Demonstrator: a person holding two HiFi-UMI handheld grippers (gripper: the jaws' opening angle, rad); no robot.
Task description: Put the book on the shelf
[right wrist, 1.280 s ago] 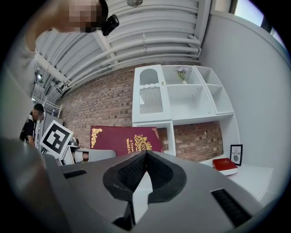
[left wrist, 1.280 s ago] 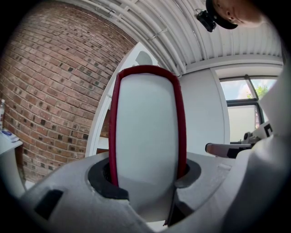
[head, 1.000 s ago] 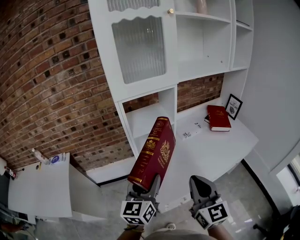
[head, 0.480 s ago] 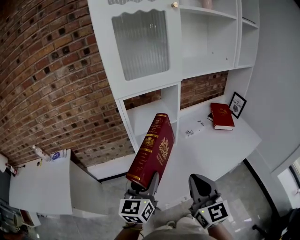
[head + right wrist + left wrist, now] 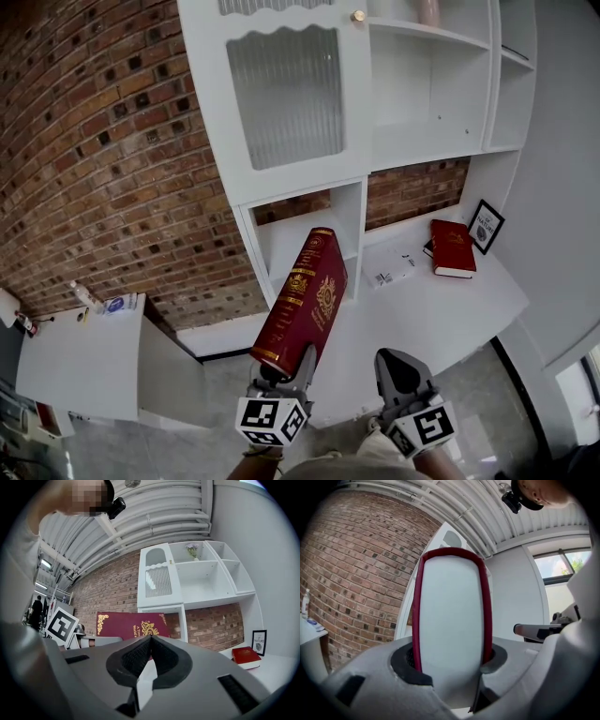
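My left gripper (image 5: 284,367) is shut on a thick dark red book with gold print (image 5: 302,302), gripping its lower end so the book stands out ahead of the jaws. In the left gripper view the book's white page edge (image 5: 450,620) fills the gap between the two pads. My right gripper (image 5: 401,372) hangs beside it to the right, shut with nothing in it, its pads (image 5: 149,656) meeting. The white shelf unit (image 5: 309,234) stands ahead against the brick wall, with an open cubby just beyond the book. The held book (image 5: 131,624) also shows in the right gripper view.
A second red book (image 5: 453,248) lies on the white desk (image 5: 431,309) at the right, next to a small framed picture (image 5: 487,226) and some papers (image 5: 394,267). A frosted cabinet door (image 5: 286,94) is above the cubby. A low white table (image 5: 75,361) with small items stands at left.
Both grippers and the held book have moved a little nearer the shelf unit. The grip on the book is unchanged.
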